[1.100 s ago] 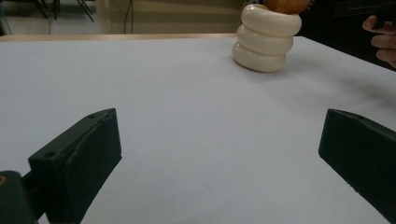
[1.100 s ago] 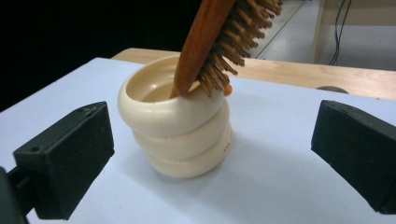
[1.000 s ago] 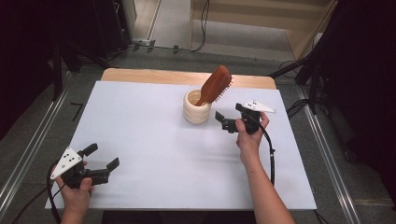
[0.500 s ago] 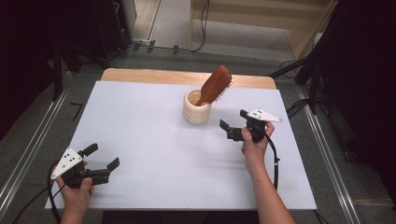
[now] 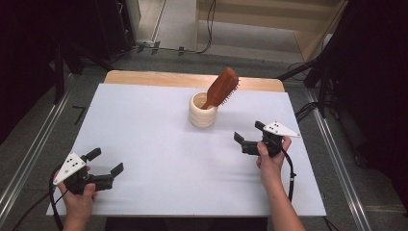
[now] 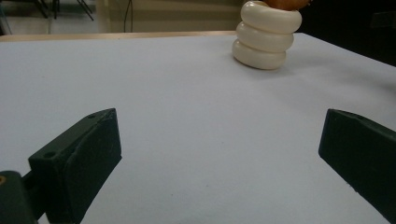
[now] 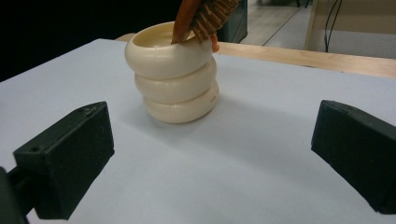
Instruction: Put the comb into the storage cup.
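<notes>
The left gripper (image 5: 105,162) has its jaws spread wide and holds nothing. It sits low over the white counter (image 5: 144,125). Far ahead of it and to its right stands the cream cup made of three stacked rings (image 5: 202,110). A brown wooden hairbrush (image 5: 221,87) leans in the cup. The right gripper (image 5: 248,136) is spread wide and empty too, with the cup near, ahead and a bit to its left.

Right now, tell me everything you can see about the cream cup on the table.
The cup is cream, glossy like ceramic, shaped as three stacked bulging rings with an open round mouth. It stands upright on the white table, toward the far side and a little right of centre. A wooden brush stands in it handle down, leaning right against the rim, bristle head above. Neither gripper touches it.
</notes>
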